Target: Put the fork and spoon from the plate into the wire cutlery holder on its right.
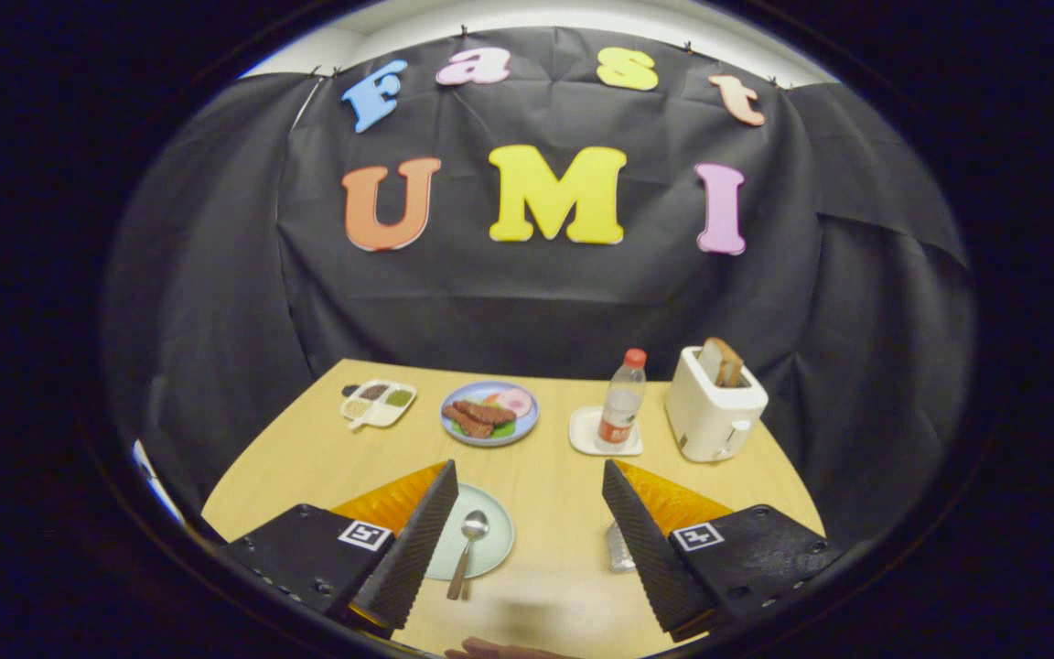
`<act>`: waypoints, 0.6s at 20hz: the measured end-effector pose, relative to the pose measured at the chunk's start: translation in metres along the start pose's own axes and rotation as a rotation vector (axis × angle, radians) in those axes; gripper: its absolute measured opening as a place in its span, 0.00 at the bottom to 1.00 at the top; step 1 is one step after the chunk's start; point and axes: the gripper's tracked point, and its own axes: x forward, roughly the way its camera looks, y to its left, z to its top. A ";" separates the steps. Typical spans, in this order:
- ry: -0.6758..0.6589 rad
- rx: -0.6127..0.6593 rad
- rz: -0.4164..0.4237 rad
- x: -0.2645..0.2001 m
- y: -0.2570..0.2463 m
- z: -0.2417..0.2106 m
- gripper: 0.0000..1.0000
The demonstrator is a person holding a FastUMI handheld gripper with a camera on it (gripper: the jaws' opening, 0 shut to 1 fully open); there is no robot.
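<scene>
Wooden table (545, 494) holds a pale green plate (490, 540) near the front, and a spoon (468, 549) lies on it with its bowl pointing away. The gripper (527, 513) hangs above with its fingers wide apart, holding nothing. The plate sits partly behind the left finger. The shiny wire holder (619, 549) peeks out beside the right finger. Farther back stand a blue plate of food (489, 412), a small tray of dips (378, 403), a bottle (622, 403) on a white coaster, and a white toaster (715, 407) with bread in it. I cannot see the fork clearly.
</scene>
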 end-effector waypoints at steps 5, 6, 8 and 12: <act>0.183 -0.013 -0.009 0.059 0.029 -0.071 0.96; 0.216 -0.020 -0.012 0.066 0.031 -0.086 0.95; 0.282 -0.040 -0.014 0.081 0.041 -0.115 0.93; 0.390 -0.034 -0.013 0.107 0.052 -0.154 0.93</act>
